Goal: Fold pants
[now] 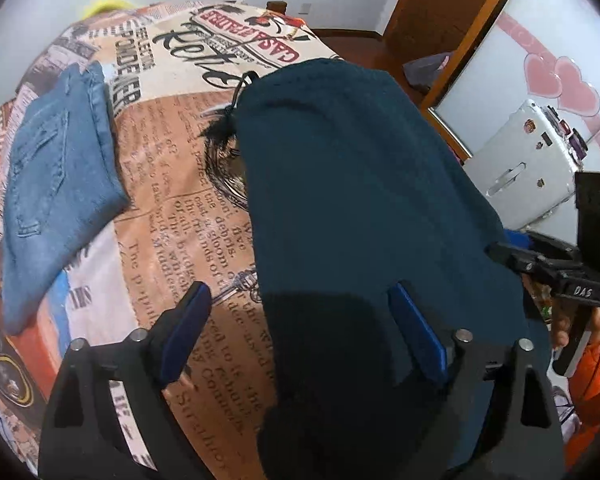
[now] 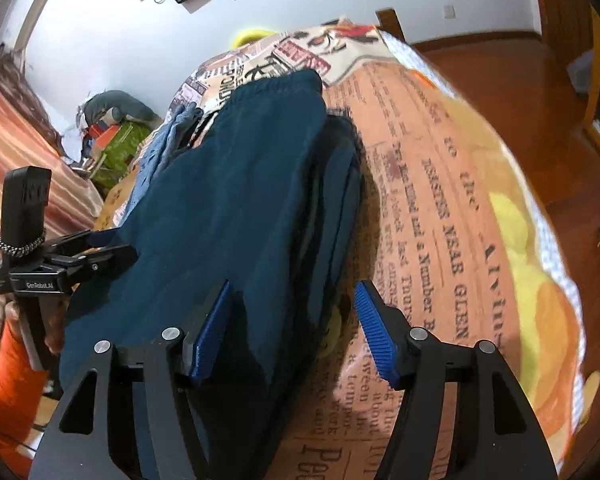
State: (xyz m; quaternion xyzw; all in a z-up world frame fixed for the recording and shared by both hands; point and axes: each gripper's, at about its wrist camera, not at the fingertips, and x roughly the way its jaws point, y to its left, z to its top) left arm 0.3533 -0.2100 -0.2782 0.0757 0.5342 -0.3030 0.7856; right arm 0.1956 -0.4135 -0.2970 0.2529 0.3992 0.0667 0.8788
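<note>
**Fold status: dark teal pants, near end released**

Left wrist view: my left gripper stands wide, holding nothing; the dark teal pants lie lengthwise on the newsprint-pattern cover, a folded pair of jeans well apart.

Right wrist view: my right gripper stands part open over the near right edge, its pads not pressing; layers stack along that edge, so I judge one fold done, further folding left.

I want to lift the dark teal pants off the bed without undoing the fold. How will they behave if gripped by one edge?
The dark teal pants look soft and thick, so probably floppy: the layers stacked at their right edge would likely sag apart. The nap looks fuzzy, so the ribbed blue fingers should hold without slipping.
</note>
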